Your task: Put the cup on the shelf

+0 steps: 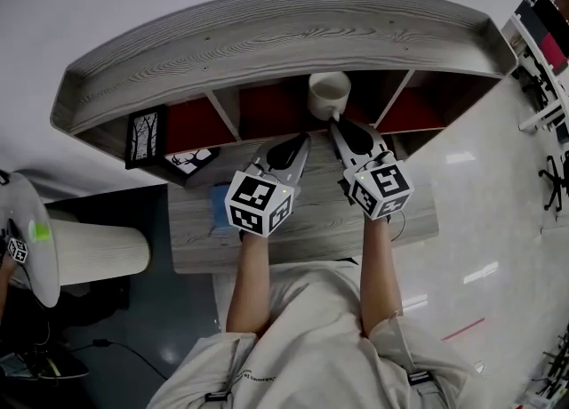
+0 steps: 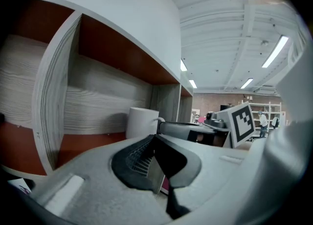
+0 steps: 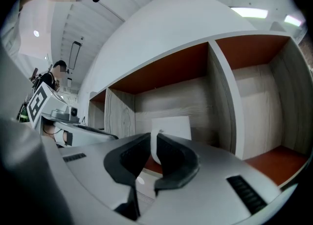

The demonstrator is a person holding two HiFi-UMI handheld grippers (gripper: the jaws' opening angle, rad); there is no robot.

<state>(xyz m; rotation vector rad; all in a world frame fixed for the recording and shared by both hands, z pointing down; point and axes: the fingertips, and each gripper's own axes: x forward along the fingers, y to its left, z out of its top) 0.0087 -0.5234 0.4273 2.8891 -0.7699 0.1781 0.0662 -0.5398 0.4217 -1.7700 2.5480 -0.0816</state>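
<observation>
Right claw [image 3: 152,143] nips cup [image 3: 172,125] handle; left claw [image 2: 155,140] closed, empty.

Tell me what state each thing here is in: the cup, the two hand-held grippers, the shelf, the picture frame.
cup: upright in the middle compartment, held by its handle.
right gripper: shut on the cup's handle.
left gripper: shut, holding nothing, beside the right gripper.
shelf: open-fronted, cup in its middle compartment.
picture frame: propped at the shelf's left end, untouched.
</observation>
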